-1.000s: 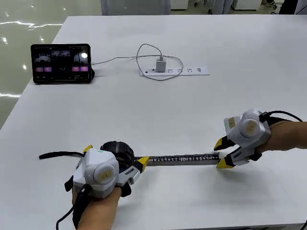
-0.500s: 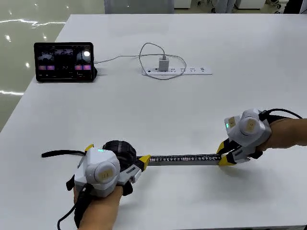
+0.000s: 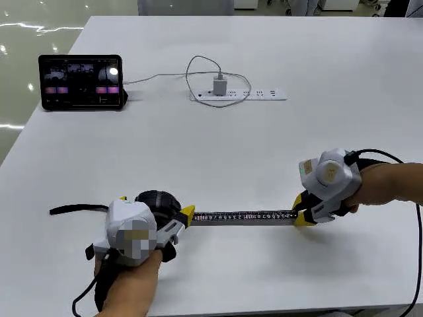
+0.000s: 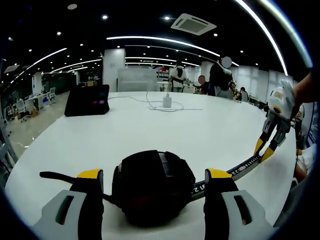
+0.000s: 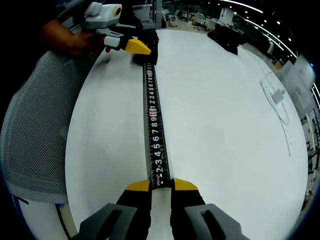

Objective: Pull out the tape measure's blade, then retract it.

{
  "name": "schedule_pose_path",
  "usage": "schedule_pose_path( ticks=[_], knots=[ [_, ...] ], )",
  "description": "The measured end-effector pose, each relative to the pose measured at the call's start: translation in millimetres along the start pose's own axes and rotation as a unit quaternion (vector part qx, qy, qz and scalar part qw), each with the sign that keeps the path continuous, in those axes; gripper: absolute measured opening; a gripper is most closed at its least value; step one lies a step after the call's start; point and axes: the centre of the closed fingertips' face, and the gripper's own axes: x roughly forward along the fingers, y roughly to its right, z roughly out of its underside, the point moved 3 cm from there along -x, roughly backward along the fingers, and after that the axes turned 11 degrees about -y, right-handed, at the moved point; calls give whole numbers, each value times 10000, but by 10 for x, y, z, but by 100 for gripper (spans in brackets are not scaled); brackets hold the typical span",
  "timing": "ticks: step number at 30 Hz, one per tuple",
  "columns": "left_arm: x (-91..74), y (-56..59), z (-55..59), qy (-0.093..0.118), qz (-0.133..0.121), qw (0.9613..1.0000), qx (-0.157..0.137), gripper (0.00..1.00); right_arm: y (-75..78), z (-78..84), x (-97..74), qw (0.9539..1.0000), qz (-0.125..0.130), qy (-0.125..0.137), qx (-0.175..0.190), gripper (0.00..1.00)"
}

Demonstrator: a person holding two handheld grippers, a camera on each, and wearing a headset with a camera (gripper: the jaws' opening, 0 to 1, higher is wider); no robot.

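A black round tape measure (image 3: 158, 202) (image 4: 152, 184) lies near the table's front left, and my left gripper (image 3: 168, 221) (image 4: 152, 176) is shut on its case. Its blade (image 3: 243, 216) (image 5: 153, 127) runs out flat along the table to the right, numbers up. My right gripper (image 3: 301, 212) (image 5: 161, 186) is shut on the blade's end, yellow tips pinching it. A black wrist strap (image 3: 76, 210) trails left from the case. In the right gripper view the case (image 5: 146, 44) sits far up the blade.
A dark tablet (image 3: 80, 82) stands at the back left of the white table (image 3: 277, 152). A white power strip (image 3: 244, 96) with a plugged charger (image 3: 219, 86) and looped cable lies at the back centre. People stand far behind the table.
The right gripper's yellow tips have closed together on the blade's end. Blade and case lie where they were; the head camera has shifted slightly.
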Motion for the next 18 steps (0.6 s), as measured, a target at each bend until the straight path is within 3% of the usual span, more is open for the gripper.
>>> schedule_pose_path(
  ticks=[8,18],
  knots=[
    [-7,-3,7,-65,-38,9999,76,62,6,-2,1,9998,-23,25,171,10],
    [-24,-14,8,-238,16,9997,106,59,8,-12,4,9999,-43,5,142,10]
  ],
)
